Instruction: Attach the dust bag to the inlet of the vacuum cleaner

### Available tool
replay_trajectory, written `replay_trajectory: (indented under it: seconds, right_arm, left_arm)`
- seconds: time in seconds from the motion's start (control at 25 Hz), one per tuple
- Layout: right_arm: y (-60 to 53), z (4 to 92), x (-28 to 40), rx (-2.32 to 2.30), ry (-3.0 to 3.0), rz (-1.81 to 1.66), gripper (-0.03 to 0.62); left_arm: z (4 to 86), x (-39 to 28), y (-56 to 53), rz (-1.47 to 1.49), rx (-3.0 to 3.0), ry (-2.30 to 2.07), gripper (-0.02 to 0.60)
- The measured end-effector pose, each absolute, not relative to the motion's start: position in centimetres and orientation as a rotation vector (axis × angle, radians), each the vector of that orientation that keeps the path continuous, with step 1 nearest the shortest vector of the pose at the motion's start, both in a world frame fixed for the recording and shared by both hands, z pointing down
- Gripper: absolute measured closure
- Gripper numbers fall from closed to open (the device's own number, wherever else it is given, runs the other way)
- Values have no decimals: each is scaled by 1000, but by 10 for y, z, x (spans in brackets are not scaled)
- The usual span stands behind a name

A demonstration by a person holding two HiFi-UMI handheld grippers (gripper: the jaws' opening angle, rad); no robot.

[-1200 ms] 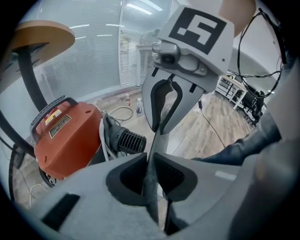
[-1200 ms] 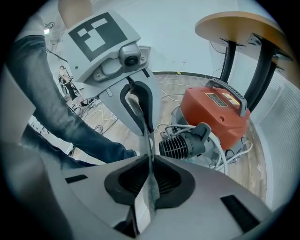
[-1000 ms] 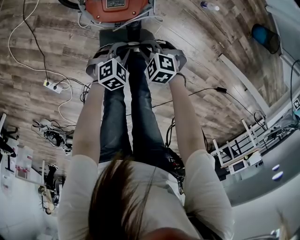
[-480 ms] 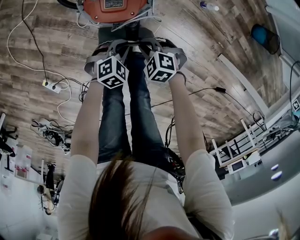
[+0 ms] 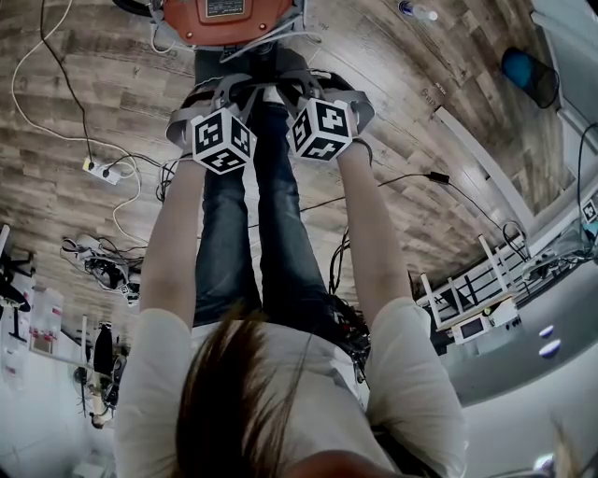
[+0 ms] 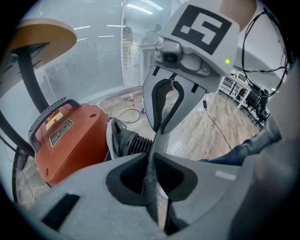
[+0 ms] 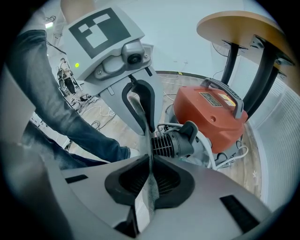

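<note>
- The dust bag (image 6: 158, 136) looked like thin, dark grey cloth. It was probably light, limp and quick to fold or sag. It did not seem fragile, though so thin an edge could slip out of a pinch.
- Given that, the best hold was likely on the rim of its mouth at two opposite spots. That way the opening could be pulled taut and slid over a rigid neck.
- The left hand-held gripper (image 6: 153, 161) had its jaws nearly together, pinching a fold of the cloth. From its tips the strip ran toward 1 o'clock, up to the other gripper.
- The right hand-held gripper (image 7: 150, 161) was just as narrow and clamped on the cloth, which stood upright between its pads.
- In the head view the two grippers sat side by side and close together, with the bag spanning the gap between them above the floor (image 5: 112, 84).
- The vacuum cleaner (image 5: 229, 17), orange, stood on the floor at 12 o'clock from both grippers, near them but not touching.
- What looked like its inlet (image 7: 176, 139), a black ribbed neck, lay at about 1 o'clock beyond the right jaws and about 10 o'clock beyond the left jaws. The bag did not appear to be on it yet.
</note>
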State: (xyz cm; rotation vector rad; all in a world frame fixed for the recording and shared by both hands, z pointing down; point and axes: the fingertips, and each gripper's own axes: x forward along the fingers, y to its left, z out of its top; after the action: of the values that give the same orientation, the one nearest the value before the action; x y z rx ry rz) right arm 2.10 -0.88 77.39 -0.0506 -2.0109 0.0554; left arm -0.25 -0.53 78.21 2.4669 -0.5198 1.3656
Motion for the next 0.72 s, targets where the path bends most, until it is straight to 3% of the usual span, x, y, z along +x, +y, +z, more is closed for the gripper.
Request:
replay_trajectory:
  seconds: [0.48,0.72]
  right_arm:
    - [-18,772,18,-211,-1952,-43,566]
    - [-21,774,20,-72,-2011,60,566]
  left_arm:
    - [783,-5,-11,1321,2447,-571,533]
    - [783,-3,-19,1401,2464,-475,523]
